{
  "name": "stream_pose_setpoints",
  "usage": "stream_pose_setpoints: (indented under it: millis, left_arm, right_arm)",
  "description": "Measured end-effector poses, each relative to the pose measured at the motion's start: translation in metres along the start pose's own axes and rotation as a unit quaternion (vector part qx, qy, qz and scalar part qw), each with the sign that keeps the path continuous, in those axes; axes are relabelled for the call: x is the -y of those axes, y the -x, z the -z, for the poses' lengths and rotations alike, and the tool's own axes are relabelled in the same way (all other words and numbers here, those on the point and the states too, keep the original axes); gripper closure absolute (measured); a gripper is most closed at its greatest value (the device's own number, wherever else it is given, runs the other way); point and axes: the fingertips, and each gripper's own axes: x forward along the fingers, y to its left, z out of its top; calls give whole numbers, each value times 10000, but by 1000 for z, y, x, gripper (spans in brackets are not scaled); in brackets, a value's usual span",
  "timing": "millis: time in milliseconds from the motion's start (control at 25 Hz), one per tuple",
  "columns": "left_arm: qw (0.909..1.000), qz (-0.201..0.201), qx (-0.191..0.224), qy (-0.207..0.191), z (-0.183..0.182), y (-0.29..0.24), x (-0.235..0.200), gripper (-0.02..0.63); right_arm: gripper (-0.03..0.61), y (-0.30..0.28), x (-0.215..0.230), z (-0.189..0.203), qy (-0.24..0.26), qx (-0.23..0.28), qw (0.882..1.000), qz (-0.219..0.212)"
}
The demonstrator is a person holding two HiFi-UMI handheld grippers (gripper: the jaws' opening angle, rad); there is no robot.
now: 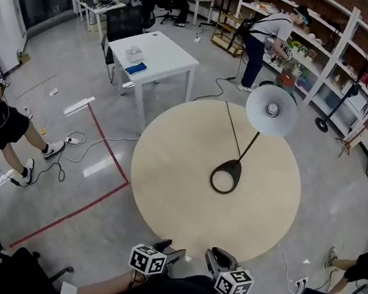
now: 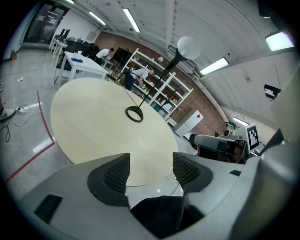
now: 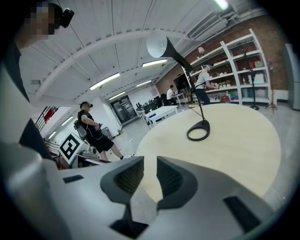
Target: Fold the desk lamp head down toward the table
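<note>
At near edge of round table (image 1: 163, 201): both grippers low, well apart from lamp. Left gripper (image 2: 150, 169) jaws wide apart, empty. Right gripper (image 3: 150, 176) jaws parted by narrow gap, empty. Desk lamp (image 1: 271, 110) stands right of table centre, toward far side. Ring base (image 1: 233, 166) flat on tabletop; stem slants up; head (image 2: 188, 47) raised high.

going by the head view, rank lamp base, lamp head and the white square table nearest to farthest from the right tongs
From the right tongs:
1. lamp base, ahead on the round table
2. lamp head, raised, beyond the base, rightward
3. white square table, far left, past the round table
</note>
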Motion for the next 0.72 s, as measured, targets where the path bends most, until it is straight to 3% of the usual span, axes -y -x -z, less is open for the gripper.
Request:
stream_pose_setpoints:
  millis: [360,720]
  left_arm:
    - [9999,-22,-51,-97,-31,-23,5,318]
    - [9936,-418,861,-598,-135,-28,11,316]
  right_arm:
    - [491,-21,29,-23,-230,-49,9997,-39]
    - [491,-41,62,-112,152,636,9968,-469]
